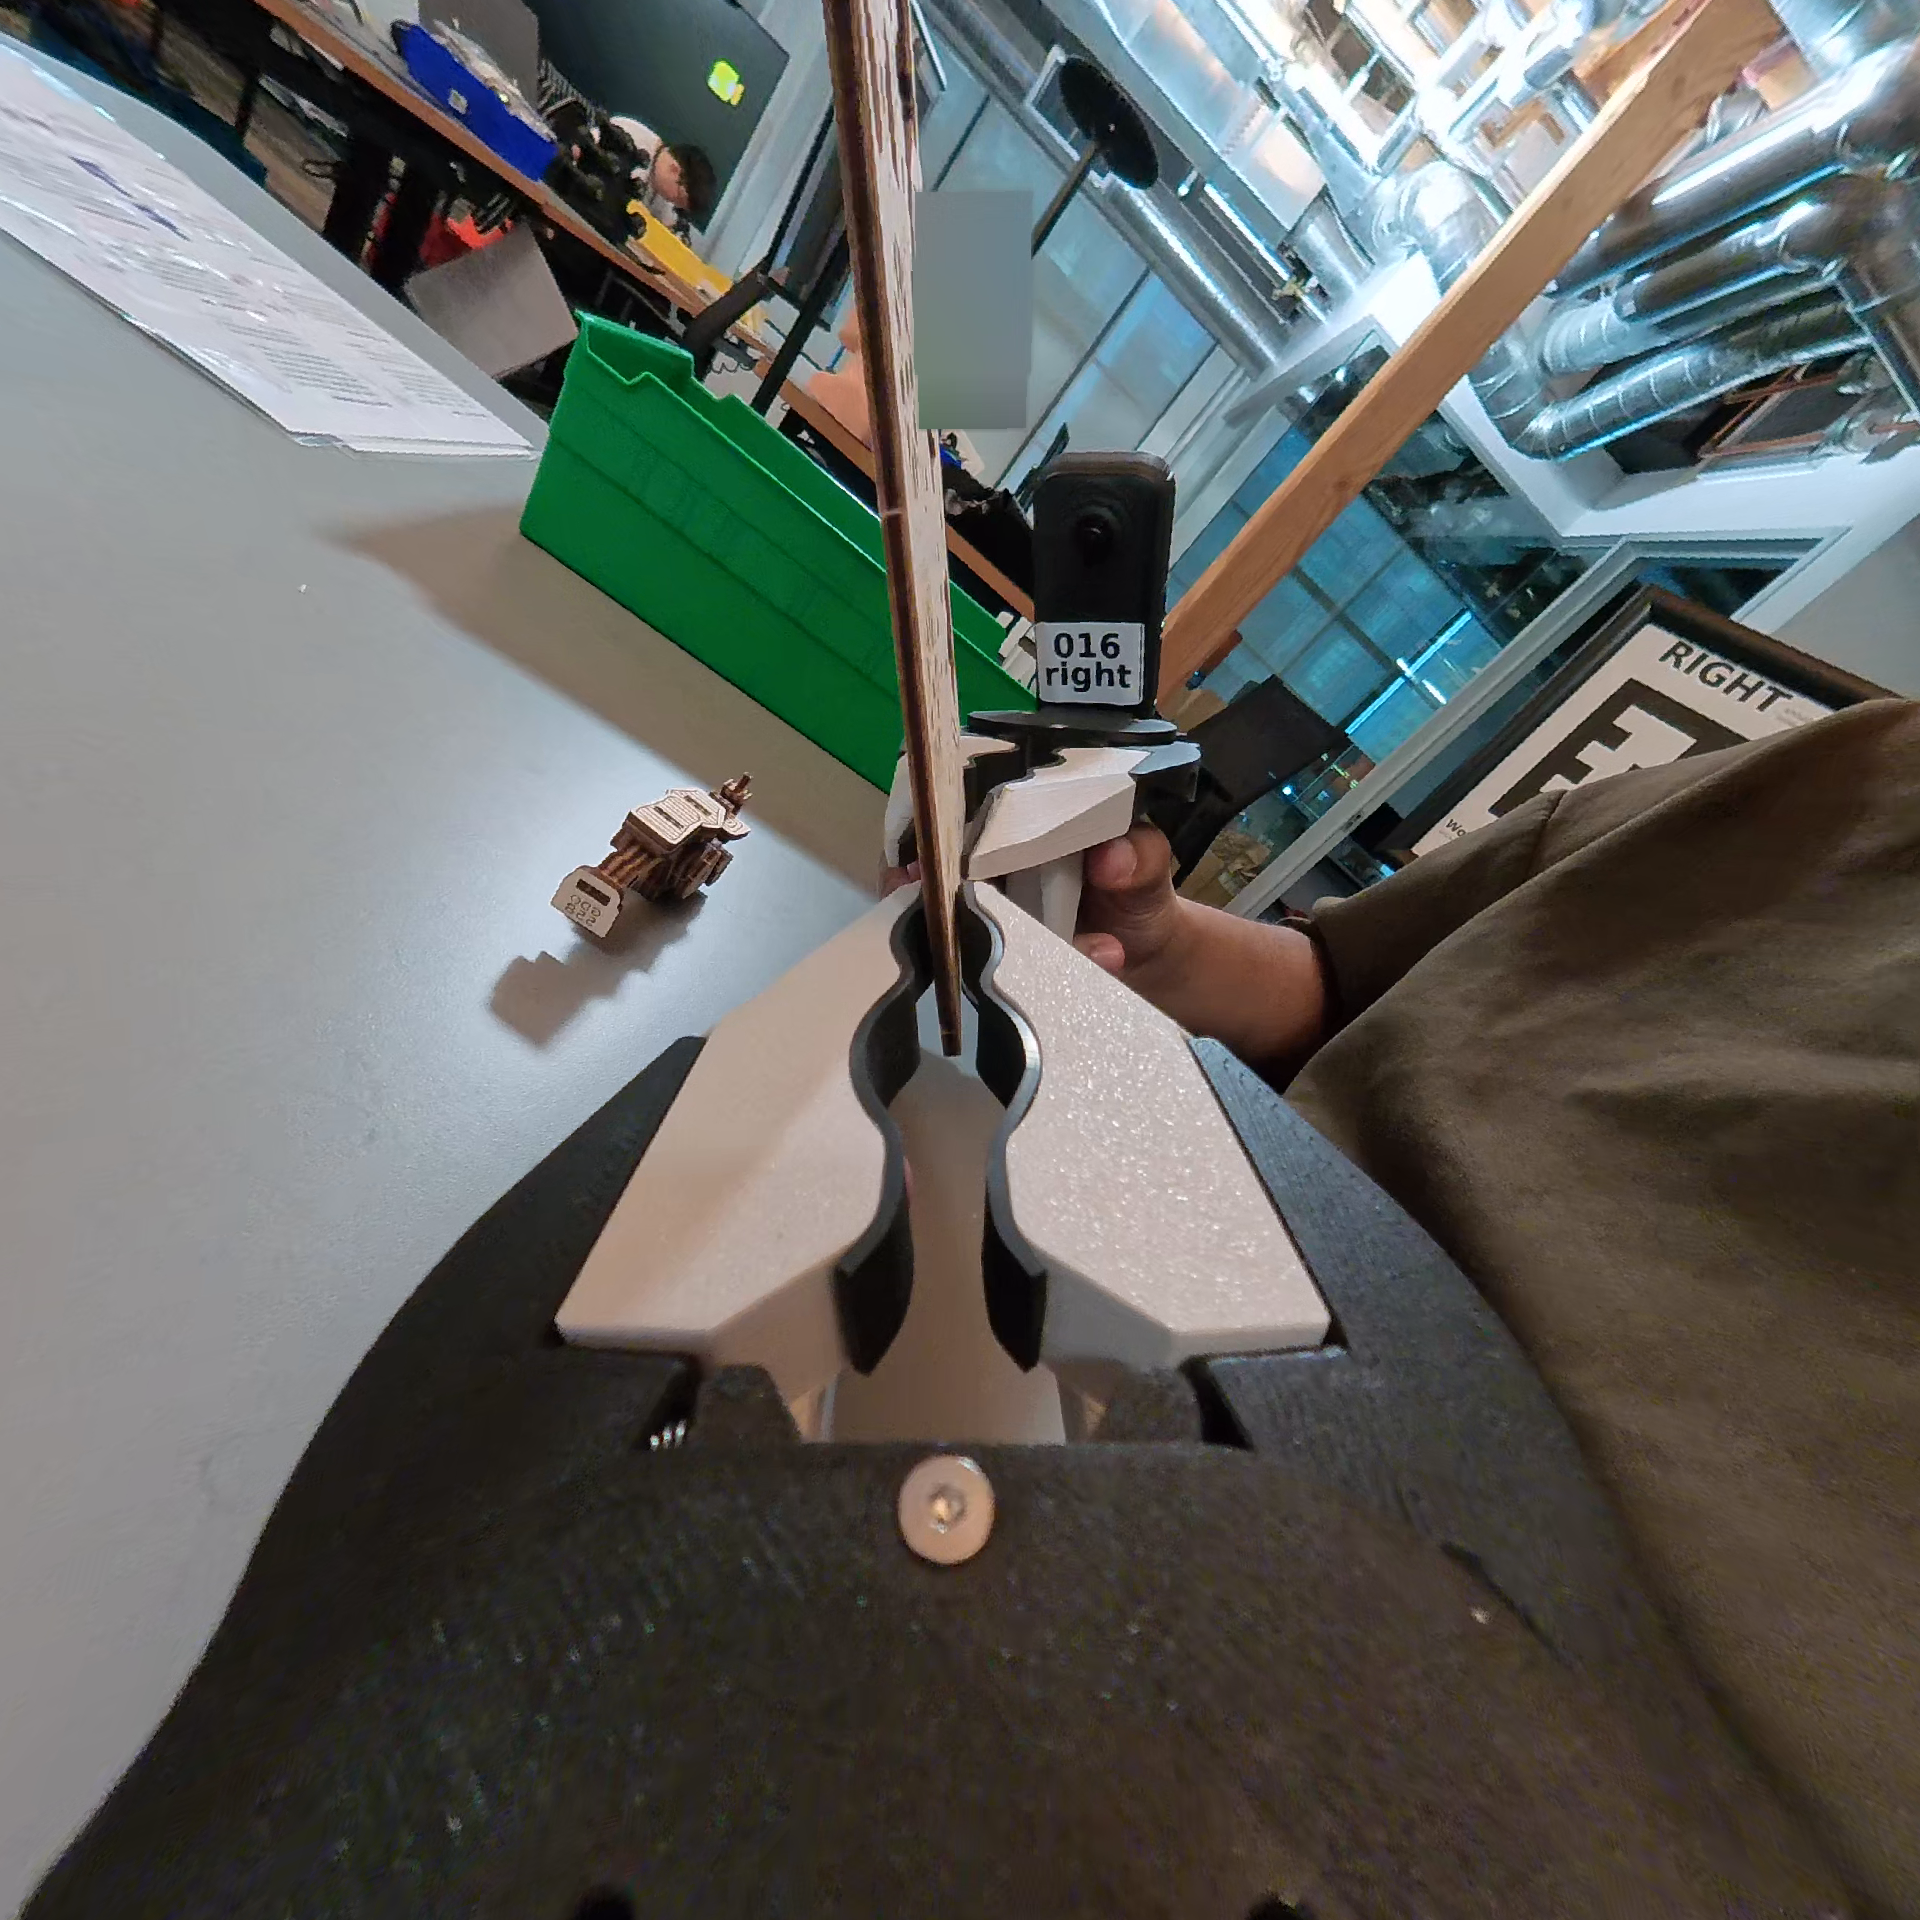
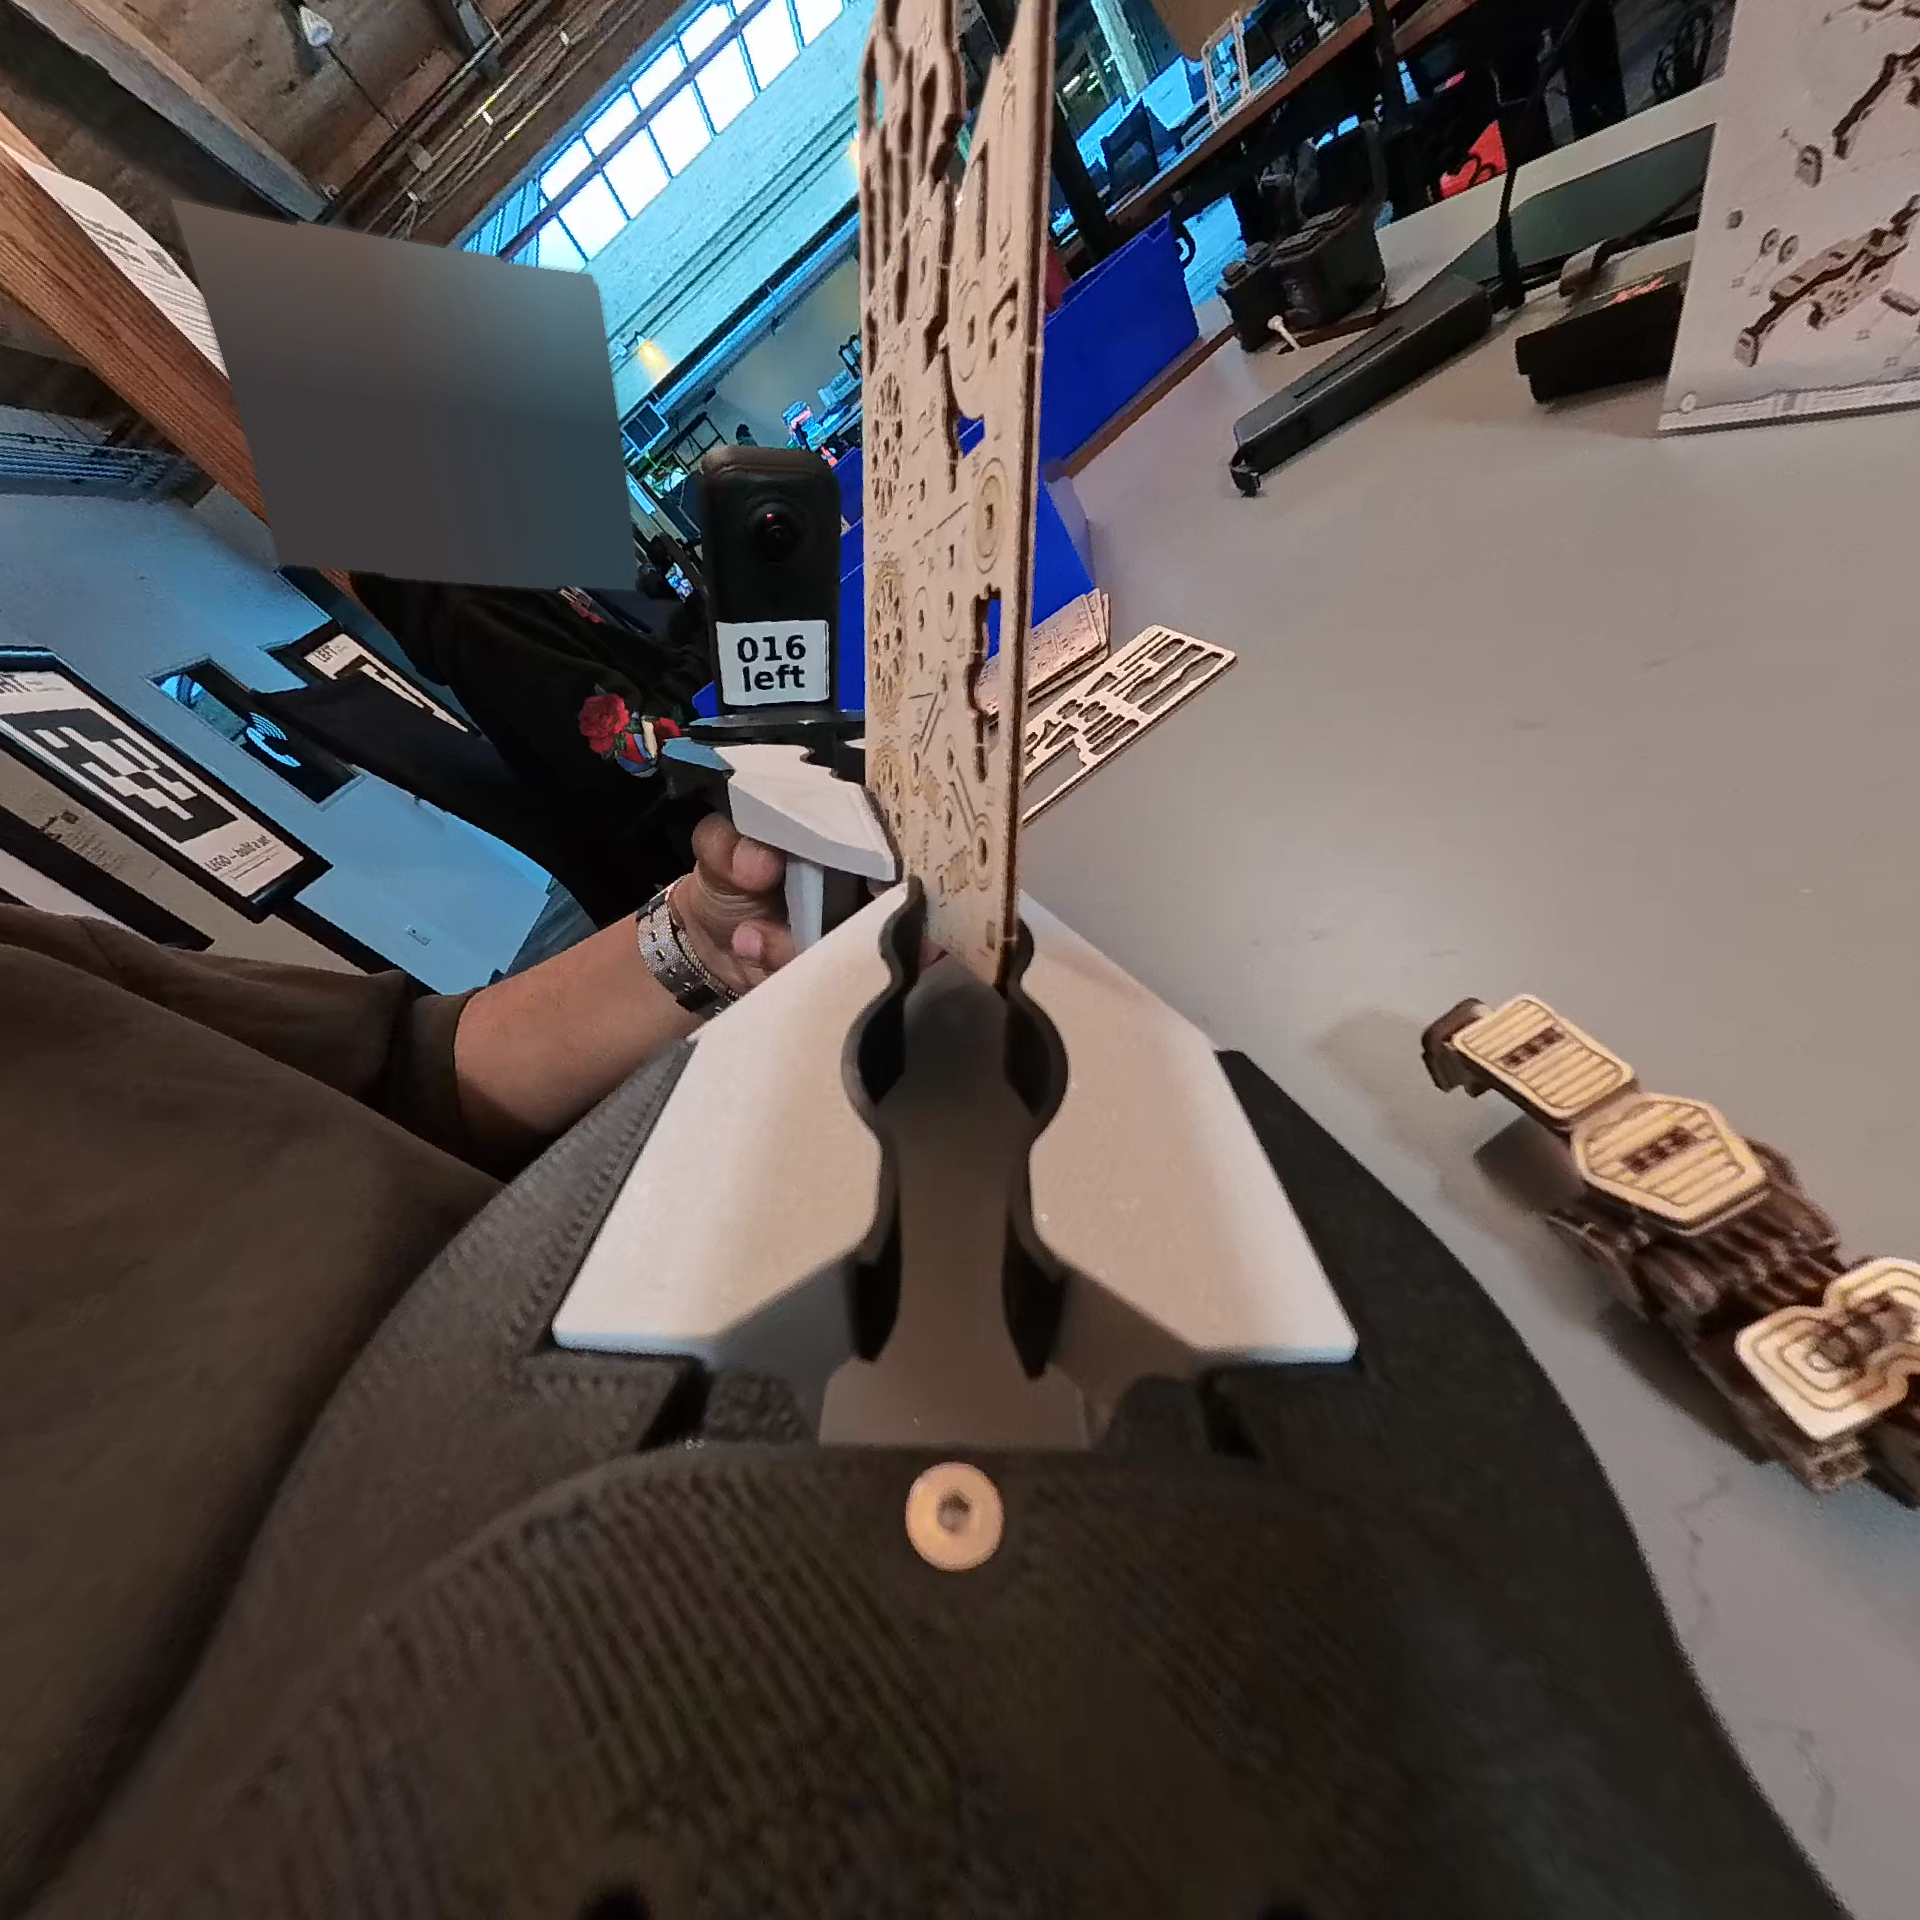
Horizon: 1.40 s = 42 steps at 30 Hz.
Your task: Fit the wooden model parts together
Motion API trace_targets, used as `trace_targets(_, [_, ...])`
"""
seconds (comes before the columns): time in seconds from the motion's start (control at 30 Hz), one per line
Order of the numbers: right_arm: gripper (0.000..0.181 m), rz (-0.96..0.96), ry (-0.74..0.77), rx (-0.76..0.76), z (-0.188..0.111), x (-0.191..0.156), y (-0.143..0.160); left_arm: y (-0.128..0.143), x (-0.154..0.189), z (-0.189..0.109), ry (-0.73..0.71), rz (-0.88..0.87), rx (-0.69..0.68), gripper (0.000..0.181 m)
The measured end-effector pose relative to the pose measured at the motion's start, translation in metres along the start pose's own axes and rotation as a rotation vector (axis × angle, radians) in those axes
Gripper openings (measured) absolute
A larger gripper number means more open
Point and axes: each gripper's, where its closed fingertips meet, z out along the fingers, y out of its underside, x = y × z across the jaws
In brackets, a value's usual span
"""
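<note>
A thin laser-cut wooden parts sheet (image 1: 909, 468) stands upright and edge-on in the left wrist view, and shows its cut-out face in the right wrist view (image 2: 951, 468). My left gripper (image 1: 943, 920) is shut on its lower edge. My right gripper (image 2: 966, 935) is shut on the same edge from the opposite side. The two grippers face each other almost tip to tip; the right gripper (image 1: 940, 831) shows just beyond the left one, and the left gripper (image 2: 883, 831) just beyond the right one. A partly built wooden model (image 1: 655, 852) lies on the grey table (image 1: 208, 727), also in the right wrist view (image 2: 1683, 1216).
More flat wooden sheets (image 2: 1122, 686) lie on the table past the grippers. A green bin (image 1: 727, 540) and a blue bin (image 2: 1122, 312) stand farther back. Printed instruction sheets (image 1: 208, 270) lie at the table's far side. Black devices (image 2: 1361, 384) sit near the blue bin.
</note>
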Motion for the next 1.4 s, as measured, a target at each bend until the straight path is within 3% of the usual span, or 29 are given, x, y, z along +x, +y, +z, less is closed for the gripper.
trace_targets(0.4, [0.017,0.046,-0.082,0.021,-0.0011,-0.0092,-0.0036,-0.0044,0.0034,-0.0025,0.041,-0.043,0.025,0.000])
trace_targets(1.4, [0.001,0.127,-0.128,0.050,-0.0037,-0.0092,-0.0088,-0.0095,0.0042,-0.0062,0.070,-0.089,0.055,0.000])
